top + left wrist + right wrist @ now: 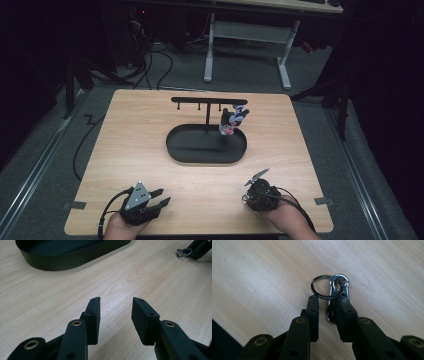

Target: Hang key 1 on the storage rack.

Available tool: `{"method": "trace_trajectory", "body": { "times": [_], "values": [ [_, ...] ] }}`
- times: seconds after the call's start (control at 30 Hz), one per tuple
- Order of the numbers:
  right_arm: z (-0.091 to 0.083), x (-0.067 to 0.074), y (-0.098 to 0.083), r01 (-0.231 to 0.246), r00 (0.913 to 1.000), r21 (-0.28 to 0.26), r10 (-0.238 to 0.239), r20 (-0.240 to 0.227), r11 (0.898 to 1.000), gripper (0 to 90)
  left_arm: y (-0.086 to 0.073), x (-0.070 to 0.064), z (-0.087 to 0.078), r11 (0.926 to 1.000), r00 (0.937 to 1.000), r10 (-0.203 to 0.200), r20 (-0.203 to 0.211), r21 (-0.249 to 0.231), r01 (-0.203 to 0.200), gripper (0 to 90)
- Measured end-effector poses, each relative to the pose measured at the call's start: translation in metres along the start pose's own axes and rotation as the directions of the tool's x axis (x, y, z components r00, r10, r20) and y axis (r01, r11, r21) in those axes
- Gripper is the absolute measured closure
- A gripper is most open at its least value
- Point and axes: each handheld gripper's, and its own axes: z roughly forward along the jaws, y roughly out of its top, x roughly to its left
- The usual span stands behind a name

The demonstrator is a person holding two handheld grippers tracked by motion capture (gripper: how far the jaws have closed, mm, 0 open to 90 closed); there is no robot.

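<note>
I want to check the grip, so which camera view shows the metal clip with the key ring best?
The right gripper view: the metal clip and its key ring sit large and sharp between the right hand-held gripper jaws. In the high view it is a tiny glint; in the left gripper view just a small ring at the upper right edge.

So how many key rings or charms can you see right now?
2. One toy charm hangs at the right end of the rack over the black tray. One metal key ring with clip sits between the right gripper jaws.

A silver carabiner clip (338, 293) with key ring (323, 287) between the fingers (313, 312).
</note>
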Motion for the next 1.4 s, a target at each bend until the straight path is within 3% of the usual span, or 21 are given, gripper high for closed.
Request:
{"method": "trace_trajectory", "body": {
  "times": [0.1, 0.2, 0.27, 0.33, 0.4, 0.47, 0.7, 0.87, 1.1, 1.3, 1.4],
  "values": [
    [0.001, -0.001, 0.013, 0.042, 0.9991, 0.109, -0.04, -0.016, 0.993, 77.7, 0.001, 0.001, -0.002, 0.9999, 1.0, -0.002, 0.001, -0.01, 0.002, 59.3],
    [0.003, -0.008, 0.026, 0.061, 0.9977, 0.206, -0.054, -0.041, 0.977, 79.7, 0.0, 0.001, -0.002, 0.9999, 1.0, 0.001, 0.003, -0.011, -0.001, 59.2],
    [0.005, -0.011, 0.032, 0.094, 0.9954, 0.237, -0.088, -0.039, 0.967, 80.9, 0.0, 0.0, -0.001, 1.0, 1.0, -0.001, 0.006, -0.006, 0.001, 59.2],
    [0.007, -0.014, 0.038, 0.071, 0.9971, 0.281, -0.06, -0.047, 0.957, 82.8, -0.001, 0.0, -0.001, 1.0, 1.0, 0.0, 0.005, -0.006, 0.0, 59.2],
    [0.007, -0.016, 0.04, 0.053, 0.9973, 0.292, -0.036, -0.064, 0.955, 83.6, -0.001, 0.0, 0.0, 1.0, 1.0, -0.002, 0.006, -0.005, 0.002, 59.1],
    [0.007, -0.019, 0.041, 0.045, 0.9969, 0.293, -0.024, -0.075, 0.955, 84.4, -0.001, -0.001, 0.001, 1.0, 1.0, -0.001, 0.008, -0.003, 0.001, 59.1],
    [0.007, -0.013, 0.039, 0.133, 0.9911, 0.28, -0.128, -0.036, 0.951, 85.3, -0.002, -0.002, 0.002, 1.0, 0.9999, 0.005, 0.01, -0.002, -0.005, 58.8],
    [-0.007, -0.019, 0.038, 0.106, 0.9938, 0.251, -0.094, -0.06, 0.962, 85.2, -0.004, 0.0, 0.002, 1.0, 0.9999, -0.003, 0.011, -0.008, 0.003, 57.9],
    [-0.027, -0.027, 0.038, 0.079, 0.9965, 0.218, -0.071, -0.045, 0.973, 85.2, -0.005, 0.001, 0.001, 0.9998, 1.0, -0.006, 0.005, -0.018, 0.006, 54.4],
    [-0.041, -0.027, 0.042, 0.086, 0.9961, 0.186, -0.081, -0.036, 0.979, 85.2, -0.006, 0.002, 0.001, 0.9998, 0.9999, -0.01, 0.007, -0.017, 0.01, 53.4],
    [-0.048, -0.026, 0.047, 0.107, 0.9943, 0.19, -0.105, -0.02, 0.976, 85.2, -0.006, 0.002, 0.001, 0.9998, 0.9999, -0.011, 0.008, -0.017, 0.011, 53.2]
  ]
}}
